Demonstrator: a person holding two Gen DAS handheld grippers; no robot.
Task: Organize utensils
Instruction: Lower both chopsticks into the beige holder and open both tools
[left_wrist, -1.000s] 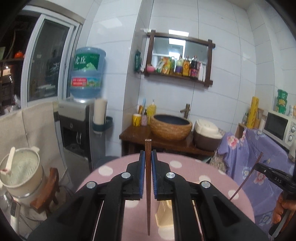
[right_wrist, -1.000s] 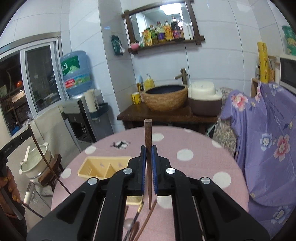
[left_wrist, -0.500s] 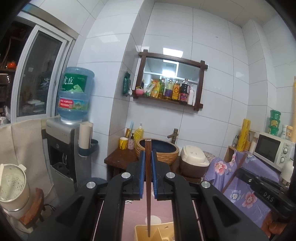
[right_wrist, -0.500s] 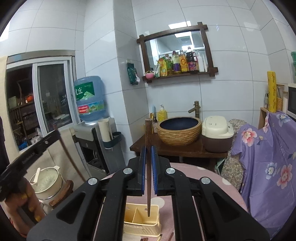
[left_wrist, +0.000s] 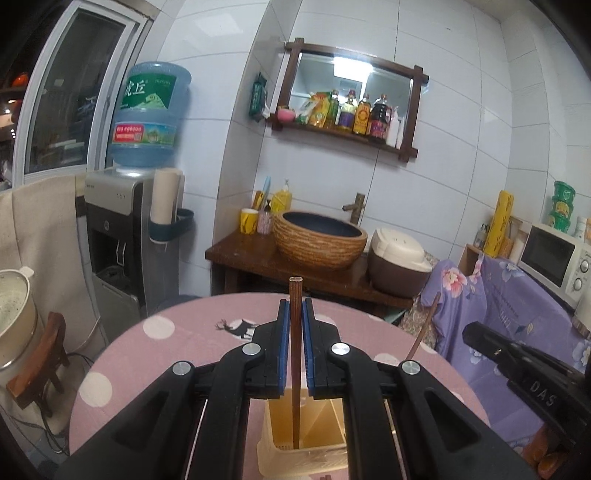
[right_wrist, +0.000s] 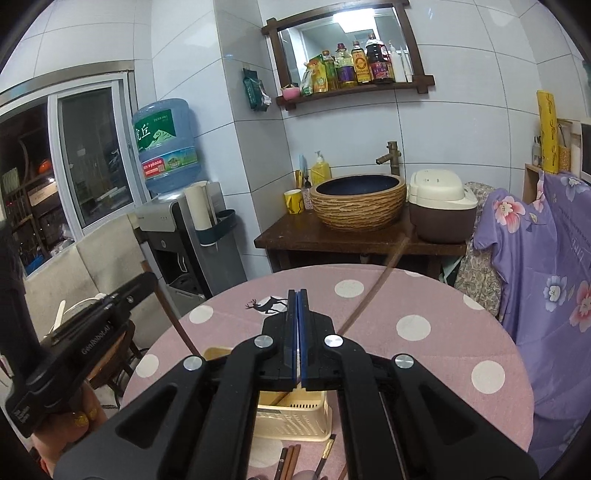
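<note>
Chopstick (left_wrist: 294, 354) stands upright, pinched in my left claw (left_wrist: 294, 343) directly above the yellow utensil basket (left_wrist: 306, 458) on the surface, while my right claw (right_wrist: 297, 336), nearer the basket, sits closed and empty beside the chopstick leaning in it (right_wrist: 373, 288).

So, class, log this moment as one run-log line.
left gripper: shut on dark wooden chopstick over yellow plastic utensil basket | right gripper: shut, empty | second chopstick leaning in basket

A: Pink tablecloth (right_wrist: 424, 295) with white dots and a black deer print; pale yellow basket (right_wrist: 295, 417).

B: Dark brown chopstick (left_wrist: 295, 354), blue pads (left_wrist: 283, 350), purple flowered cloth (right_wrist: 546, 258) far right.
</note>
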